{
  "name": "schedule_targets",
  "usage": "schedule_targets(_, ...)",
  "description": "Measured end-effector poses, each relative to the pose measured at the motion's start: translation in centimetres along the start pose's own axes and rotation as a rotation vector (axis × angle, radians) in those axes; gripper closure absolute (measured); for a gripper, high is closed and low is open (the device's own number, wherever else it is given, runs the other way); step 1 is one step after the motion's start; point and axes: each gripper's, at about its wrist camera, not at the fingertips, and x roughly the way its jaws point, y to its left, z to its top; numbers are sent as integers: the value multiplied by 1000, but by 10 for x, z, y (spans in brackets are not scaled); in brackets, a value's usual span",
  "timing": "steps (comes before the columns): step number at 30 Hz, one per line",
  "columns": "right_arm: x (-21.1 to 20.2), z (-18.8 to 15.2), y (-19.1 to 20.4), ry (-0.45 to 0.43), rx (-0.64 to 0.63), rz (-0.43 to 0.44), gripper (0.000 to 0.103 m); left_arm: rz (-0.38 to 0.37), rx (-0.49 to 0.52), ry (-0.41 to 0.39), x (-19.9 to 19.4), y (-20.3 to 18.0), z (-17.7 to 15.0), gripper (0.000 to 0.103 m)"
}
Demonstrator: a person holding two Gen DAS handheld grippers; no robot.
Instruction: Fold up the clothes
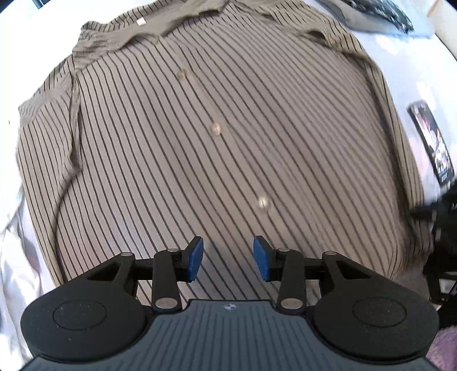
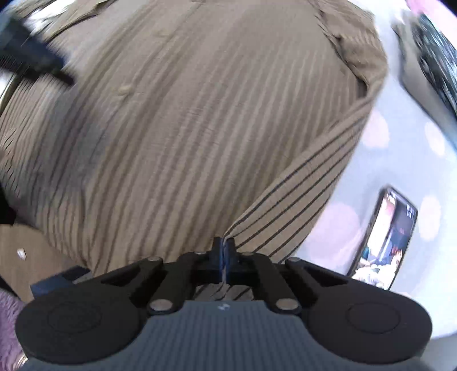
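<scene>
A tan button-up shirt (image 1: 217,120) with thin dark stripes lies spread on a pale bed sheet, collar at the far left, its button row running down the middle. My left gripper (image 1: 228,258) hovers over the shirt's near part, its blue pads (image 1: 195,258) apart with nothing between them. In the right wrist view my right gripper (image 2: 223,249) is shut on the shirt's edge (image 2: 288,205), and a striped band of cloth rises from the pinched jaws toward the shirt's (image 2: 185,128) right side.
A phone (image 1: 431,142) with a lit screen lies on the sheet right of the shirt, and appears close to my right gripper as the phone (image 2: 385,242). A dark patterned item (image 1: 371,11) lies at the far right. Pale crumpled fabric (image 1: 14,256) sits at the left.
</scene>
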Motion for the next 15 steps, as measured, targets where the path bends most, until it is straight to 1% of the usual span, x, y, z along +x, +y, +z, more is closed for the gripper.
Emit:
schedule_targets(2,5,6,-5,20,-5,19,101,-10,0,-7,-7,4,22,67)
schedule_targets(4,19,12,-16,56,3,42,101,-38,2,-6,-10,5,48,67)
schedule_targets(6,31,17,-17,97,2,54,101,-66,6,-4,-13,6,75,66)
schedule_targets(8,43,20,-19,133,-5,63,101,-82,10,16,-11,6,101,64)
schedule_targets(11,52,25,-23,155,-8,73,101,-98,17,45,-8,5,141,63)
schedule_targets(13,56,28,-26,169,-10,81,101,-94,24,39,-7,2,165,63)
schedule_targets(15,61,31,-28,184,-13,88,101,-106,43,34,-2,-4,187,63)
